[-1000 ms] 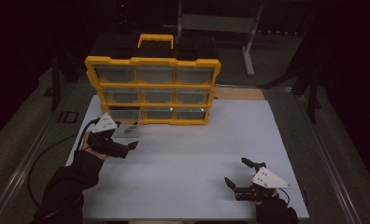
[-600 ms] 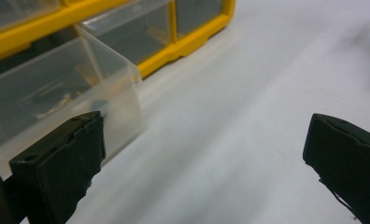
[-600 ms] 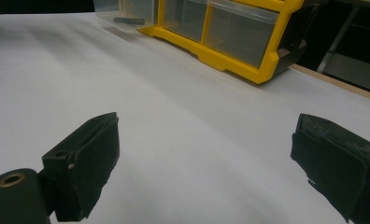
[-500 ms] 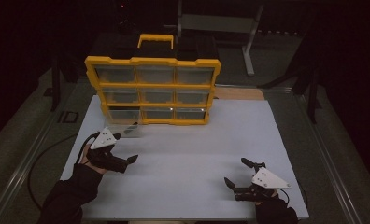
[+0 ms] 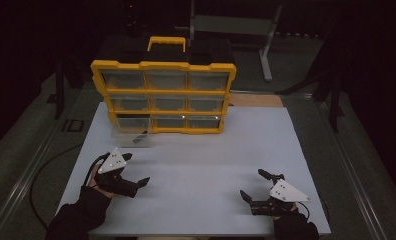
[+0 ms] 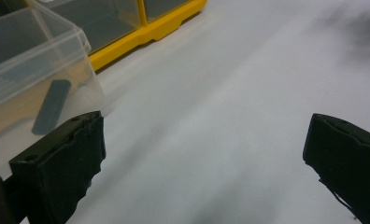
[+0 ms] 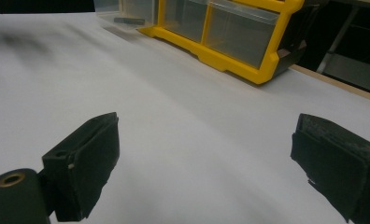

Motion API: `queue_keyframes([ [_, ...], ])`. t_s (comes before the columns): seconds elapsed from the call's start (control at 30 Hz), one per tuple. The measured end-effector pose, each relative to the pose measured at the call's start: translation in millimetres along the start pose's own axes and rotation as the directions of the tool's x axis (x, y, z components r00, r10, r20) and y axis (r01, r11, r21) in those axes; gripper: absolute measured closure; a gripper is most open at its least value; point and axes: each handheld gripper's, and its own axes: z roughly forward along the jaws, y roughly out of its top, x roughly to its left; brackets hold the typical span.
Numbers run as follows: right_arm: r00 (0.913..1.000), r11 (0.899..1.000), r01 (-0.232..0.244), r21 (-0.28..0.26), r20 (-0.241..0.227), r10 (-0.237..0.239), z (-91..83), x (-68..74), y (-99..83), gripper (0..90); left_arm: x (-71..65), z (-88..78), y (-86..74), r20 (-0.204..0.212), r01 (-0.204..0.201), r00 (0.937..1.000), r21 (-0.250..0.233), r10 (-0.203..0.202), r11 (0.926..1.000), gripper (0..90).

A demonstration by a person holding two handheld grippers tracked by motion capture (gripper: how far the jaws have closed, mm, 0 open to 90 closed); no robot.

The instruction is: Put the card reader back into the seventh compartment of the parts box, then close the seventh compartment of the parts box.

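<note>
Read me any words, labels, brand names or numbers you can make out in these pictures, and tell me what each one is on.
None can be read.
The yellow drawer cabinet bears no lettering that shows in the dim light.
The pulled-out clear drawer and the dark flat piece inside it look plain.
The white table has no print.
Both tongs, left and right, show no markings.

Dim room, dark surround; white table [image 5: 196, 165] lit; gripper views soft.

The dark piece [image 6: 51, 106] inside the clear drawer [image 6: 29, 70], at the frame's left, is too blurred to identify.
</note>
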Motion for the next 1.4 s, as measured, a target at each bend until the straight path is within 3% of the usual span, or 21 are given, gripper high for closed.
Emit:
queue_keyframes([
  [0.5,1.0000,1.000,0.008,0.001,0.003,-0.008,-0.4,0.5,0.1,8.0,1.9,4.2,-23.5,0.012,0.010,0.9999,0.026,-0.010,0.9996,0.0],
  [0.73,0.9999,1.000,0.010,0.003,0.004,-0.010,-0.3,0.7,0.0,8.0,1.8,2.9,-23.7,-0.019,0.010,0.9998,0.012,-0.010,0.9999,0.0],
  [1.07,0.9999,1.000,0.015,0.001,0.004,-0.015,0.3,1.1,0.5,8.0,2.3,-1.8,-18.1,-0.029,0.027,0.9992,0.006,-0.026,0.9996,0.0],
  [1.23,0.9999,1.000,0.012,0.002,0.006,-0.012,0.0,0.9,0.7,8.0,1.6,-4.9,-11.4,-0.085,0.037,0.9957,0.003,-0.037,0.9993,0.0],
  [1.4,0.9999,1.000,0.012,-0.002,0.005,-0.012,-0.1,1.2,1.2,8.0,2.0,-7.6,-6.1,-0.159,0.067,0.9851,0.002,-0.066,0.9977,0.0],
])
